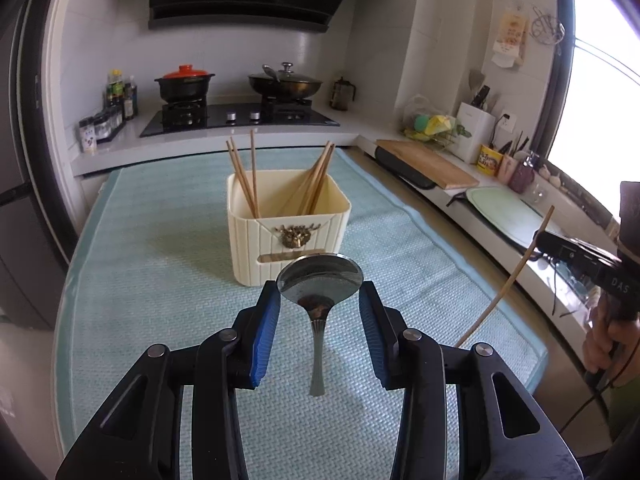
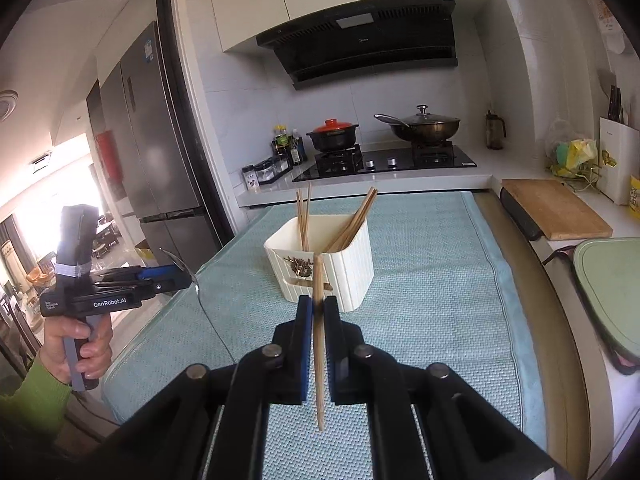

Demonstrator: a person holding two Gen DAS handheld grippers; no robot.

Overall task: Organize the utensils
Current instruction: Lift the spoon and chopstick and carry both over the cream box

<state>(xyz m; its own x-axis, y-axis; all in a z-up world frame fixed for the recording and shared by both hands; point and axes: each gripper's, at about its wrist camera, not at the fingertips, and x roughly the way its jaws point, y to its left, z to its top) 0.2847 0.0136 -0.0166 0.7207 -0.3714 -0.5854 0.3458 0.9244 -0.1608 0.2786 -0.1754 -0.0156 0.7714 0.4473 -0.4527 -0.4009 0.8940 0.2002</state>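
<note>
My left gripper (image 1: 320, 294) is shut on the bowl of a metal spoon (image 1: 320, 276), pinched between its blue pads, with the handle hanging down. The right wrist view shows that same gripper (image 2: 185, 273) and spoon (image 2: 196, 284) at the left, held by a hand. A single wooden chopstick (image 2: 318, 332) stands nearly upright in my right gripper (image 2: 318, 306), which is shut on it. From the left wrist view that gripper (image 1: 540, 240) and its chopstick (image 1: 516, 276) appear at the right. A cream ribbed holder (image 1: 288, 228) (image 2: 348, 268) with several chopsticks in it stands on the teal mat (image 1: 160, 260), ahead of both grippers.
Behind the table runs a counter with a gas hob (image 1: 240, 118), a red-lidded pot (image 1: 185, 82) and a wok (image 1: 285, 84). A wooden cutting board (image 2: 554, 208) and a green board (image 2: 612, 280) lie on the right counter. A fridge (image 2: 160, 152) stands at the left.
</note>
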